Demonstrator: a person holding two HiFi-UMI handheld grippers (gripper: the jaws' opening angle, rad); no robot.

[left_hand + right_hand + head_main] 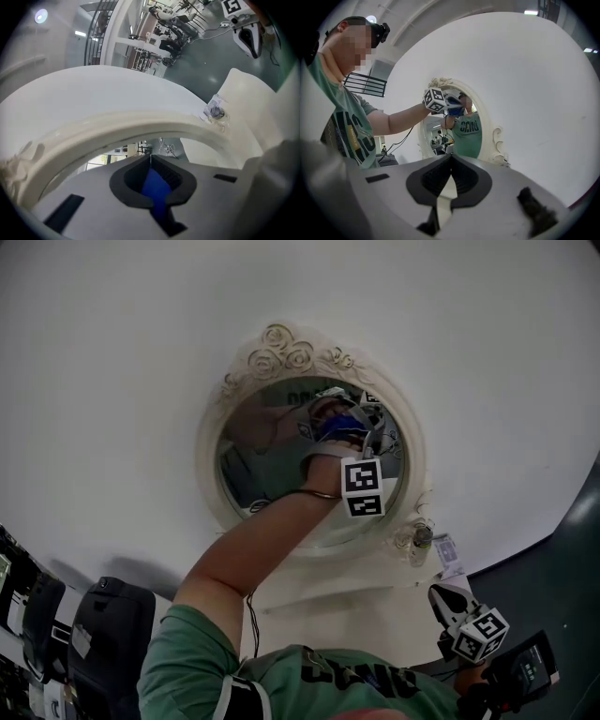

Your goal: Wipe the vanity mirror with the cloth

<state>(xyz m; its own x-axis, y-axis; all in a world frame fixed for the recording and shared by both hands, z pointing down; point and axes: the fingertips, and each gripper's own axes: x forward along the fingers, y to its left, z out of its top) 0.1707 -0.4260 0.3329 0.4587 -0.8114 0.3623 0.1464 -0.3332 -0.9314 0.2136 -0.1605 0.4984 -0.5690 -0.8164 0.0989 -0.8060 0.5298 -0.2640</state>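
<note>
The left tool (367,426) clamps the blue cloth (342,425) at the vanity mirror (272,460) upper glass, inside its ornate cream frame (207,442) — the right tool (446,599), jaws together and empty, hangs well apart.

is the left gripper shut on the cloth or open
Shut on the blue cloth: the left gripper has its jaw tips together, cloth pinched between.

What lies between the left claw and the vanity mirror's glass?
A blue cloth, pinched in the shut left claw, lies between it and the vanity mirror; the left gripper view shows it between the jaws.
</note>
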